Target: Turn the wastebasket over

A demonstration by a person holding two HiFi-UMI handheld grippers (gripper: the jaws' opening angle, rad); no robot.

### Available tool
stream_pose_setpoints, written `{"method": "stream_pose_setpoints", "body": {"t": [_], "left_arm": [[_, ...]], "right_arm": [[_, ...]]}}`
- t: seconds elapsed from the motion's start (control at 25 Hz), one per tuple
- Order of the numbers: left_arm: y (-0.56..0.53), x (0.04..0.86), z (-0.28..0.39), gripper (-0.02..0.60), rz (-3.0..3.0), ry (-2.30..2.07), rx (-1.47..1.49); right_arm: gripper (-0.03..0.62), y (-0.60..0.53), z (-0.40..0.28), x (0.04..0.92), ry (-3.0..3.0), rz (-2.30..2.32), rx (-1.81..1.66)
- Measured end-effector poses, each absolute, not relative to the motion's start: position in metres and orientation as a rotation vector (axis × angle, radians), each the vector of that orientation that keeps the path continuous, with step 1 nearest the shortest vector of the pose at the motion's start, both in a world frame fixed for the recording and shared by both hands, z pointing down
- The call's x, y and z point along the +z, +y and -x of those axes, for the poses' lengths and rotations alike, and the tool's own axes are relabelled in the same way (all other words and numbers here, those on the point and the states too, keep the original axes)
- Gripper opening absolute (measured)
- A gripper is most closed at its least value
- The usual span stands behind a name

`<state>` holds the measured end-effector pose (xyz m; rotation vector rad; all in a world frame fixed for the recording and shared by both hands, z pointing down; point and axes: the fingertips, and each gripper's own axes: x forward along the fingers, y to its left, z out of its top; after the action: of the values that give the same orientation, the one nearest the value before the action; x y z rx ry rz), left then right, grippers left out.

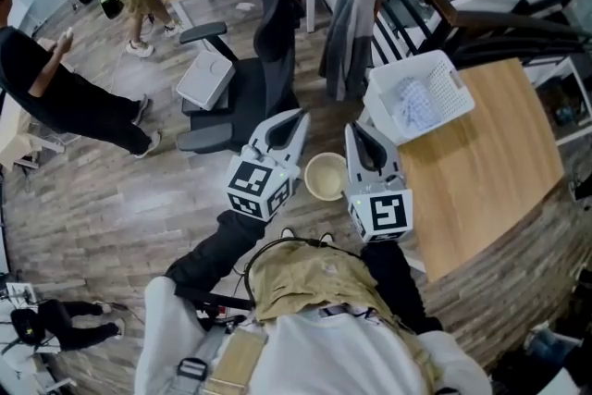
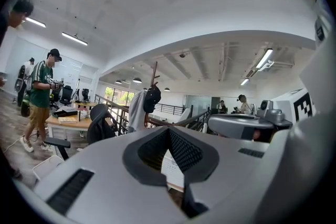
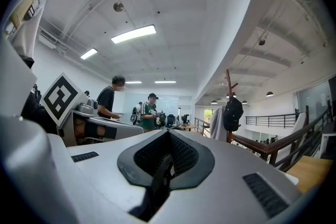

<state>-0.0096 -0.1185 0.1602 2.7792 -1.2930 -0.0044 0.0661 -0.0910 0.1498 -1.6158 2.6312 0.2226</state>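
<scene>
The white perforated wastebasket sits on the near left corner of the wooden table, mouth up, with crumpled white stuff inside. Both grippers hang side by side in front of it, pointing toward it and apart from it. My left gripper has its jaws together with nothing in them. In the left gripper view a piece of the white mesh wastebasket shows behind the pads. My right gripper is just short of the basket's near side, also shut and empty.
A cream round container stands on the floor between the two grippers. A black office chair is ahead on the left, and a coat rack with hanging clothes behind the basket. Two people stand at the far left.
</scene>
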Motion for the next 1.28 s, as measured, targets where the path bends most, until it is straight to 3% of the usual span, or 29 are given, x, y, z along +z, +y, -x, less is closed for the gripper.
{"method": "stream_pose_setpoints", "body": {"t": [1.28], "left_arm": [[-0.106, 0.153, 0.028, 0.002, -2.799, -1.345, -0.026]], "right_arm": [[0.02, -0.081, -0.044, 0.142, 2.618, 1.607, 0.222]]}}
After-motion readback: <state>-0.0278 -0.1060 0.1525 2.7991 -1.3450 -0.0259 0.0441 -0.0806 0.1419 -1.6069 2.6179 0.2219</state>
